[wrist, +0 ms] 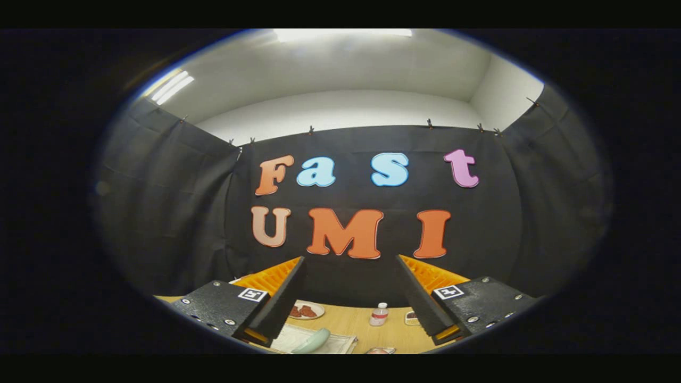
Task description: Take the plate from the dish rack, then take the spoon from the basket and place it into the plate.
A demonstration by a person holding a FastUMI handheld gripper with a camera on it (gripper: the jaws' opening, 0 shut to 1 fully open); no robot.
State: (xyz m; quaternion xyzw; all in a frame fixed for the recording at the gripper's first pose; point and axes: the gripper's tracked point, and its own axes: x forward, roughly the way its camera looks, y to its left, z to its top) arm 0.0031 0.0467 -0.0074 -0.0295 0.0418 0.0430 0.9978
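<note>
My gripper (349,259) is held high above a wooden table (351,327), pointing at the booth's back wall. Its two fingers stand wide apart and open, with nothing between them. Low between the fingers, close under the left finger, a pale green curved piece (314,341) that looks like the plate's rim rests on a white rack or tray (287,336). Only a small part of each shows, so I cannot tell how the plate sits.
Beyond the rack lies a white plate with red-brown pieces (306,310). A small clear bottle with a red label (379,314) stands mid-table, a small dish (410,318) beside the right finger, and another small item (380,350) nearer. Black cloth walls close in the table.
</note>
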